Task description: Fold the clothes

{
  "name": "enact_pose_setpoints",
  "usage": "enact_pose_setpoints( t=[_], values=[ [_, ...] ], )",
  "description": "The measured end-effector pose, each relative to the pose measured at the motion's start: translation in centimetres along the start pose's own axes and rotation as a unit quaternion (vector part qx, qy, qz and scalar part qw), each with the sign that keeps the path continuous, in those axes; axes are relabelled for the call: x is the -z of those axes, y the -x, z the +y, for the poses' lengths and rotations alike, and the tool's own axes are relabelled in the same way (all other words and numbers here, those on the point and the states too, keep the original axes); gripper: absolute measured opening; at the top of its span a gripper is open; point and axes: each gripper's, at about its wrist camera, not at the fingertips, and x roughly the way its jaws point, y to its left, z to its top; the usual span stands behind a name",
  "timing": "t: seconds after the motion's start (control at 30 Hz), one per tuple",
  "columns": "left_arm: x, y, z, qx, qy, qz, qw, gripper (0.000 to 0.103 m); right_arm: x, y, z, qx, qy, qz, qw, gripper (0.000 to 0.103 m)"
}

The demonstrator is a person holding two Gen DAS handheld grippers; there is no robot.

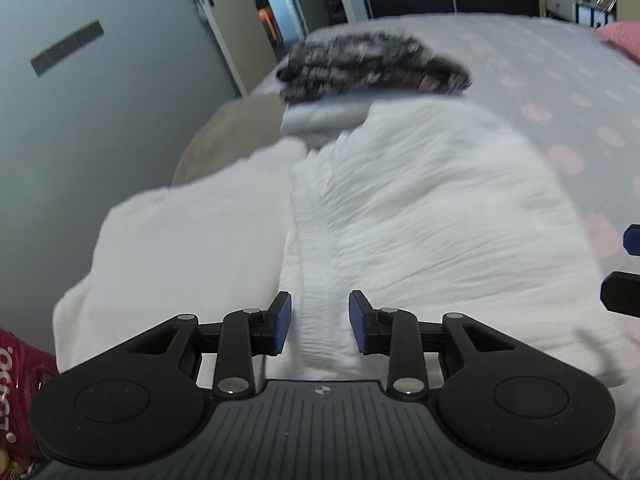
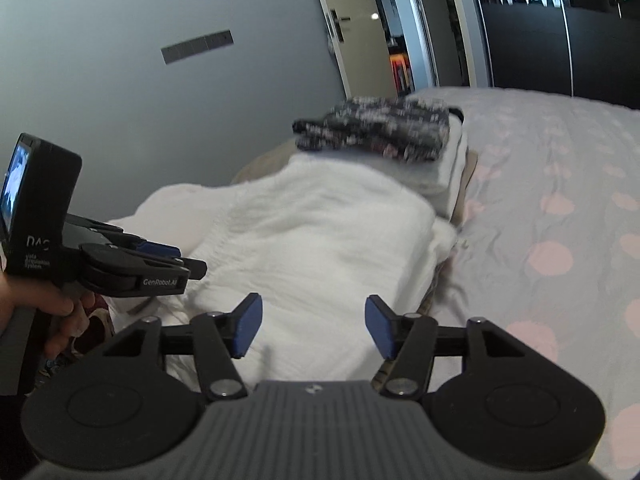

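Observation:
A white crinkled garment (image 1: 420,208) lies partly folded on the bed, also in the right wrist view (image 2: 320,240). My left gripper (image 1: 320,322) hangs low over its near edge. A pleated ridge of the cloth runs between the blue pads (image 1: 282,322), which stand a little apart and do not clamp it. From the right wrist view the left gripper (image 2: 180,260) sits at the garment's left side, held by a hand (image 2: 60,304). My right gripper (image 2: 314,328) is open above the garment's near right part, nothing between its fingers; its tips show at the edge of the left wrist view (image 1: 630,264).
Behind the garment a stack of folded clothes is topped by a dark patterned piece (image 1: 372,66) (image 2: 376,132). The grey sheet with pink dots (image 2: 560,220) stretches to the right. A pink pillow (image 1: 624,38) lies far right. A grey wall and a door stand left.

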Motion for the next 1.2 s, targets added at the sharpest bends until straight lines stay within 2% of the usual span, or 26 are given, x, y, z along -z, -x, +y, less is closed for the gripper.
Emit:
enact_pose_setpoints(
  t=[0.07, 0.2, 0.27, 0.4, 0.47, 0.7, 1.0, 1.2],
  values=[
    [0.0, 1.5, -0.7, 0.002, 0.005, -0.016, 0.9999, 0.05, 0.0, 1.5, -0.1, 0.004, 0.003, -0.006, 1.0, 0.067],
    [-0.1, 4.6, -2.2, 0.006, 0.039, -0.043, 0.9983, 0.052, 0.5, 4.3, -1.3, 0.003, -0.008, -0.012, 1.0, 0.076],
    [0.1, 6.1, -2.9, 0.013, 0.061, -0.057, 0.9964, 0.061, 0.8, 5.6, -1.9, 0.008, -0.009, -0.013, 1.0, 0.077],
    [1.1, 8.5, -5.4, 0.009, 0.067, -0.072, 0.9951, 0.064, 1.4, 8.1, -3.0, 0.016, -0.013, -0.021, 1.0, 0.082],
    [1.8, 9.3, -6.7, 0.001, 0.069, -0.079, 0.9945, 0.073, 1.8, 9.1, -3.4, 0.018, -0.013, -0.024, 0.999, 0.083],
    [4.0, 10.6, -10.5, -0.009, 0.08, -0.094, 0.9923, 0.074, 3.4, 10.9, -4.6, 0.022, -0.01, -0.027, 0.999, 0.084],
    [6.6, 10.4, -11.7, -0.024, 0.147, -0.086, 0.9852, 0.074, 5.1, 10.9, -5.4, 0.01, -0.02, -0.005, 1.0, 0.085],
    [6.9, 10.9, -12.7, -0.048, 0.124, -0.092, 0.9869, 0.074, 5.4, 11.2, -4.5, 0.007, -0.002, -0.009, 1.0, 0.087]
  ],
)
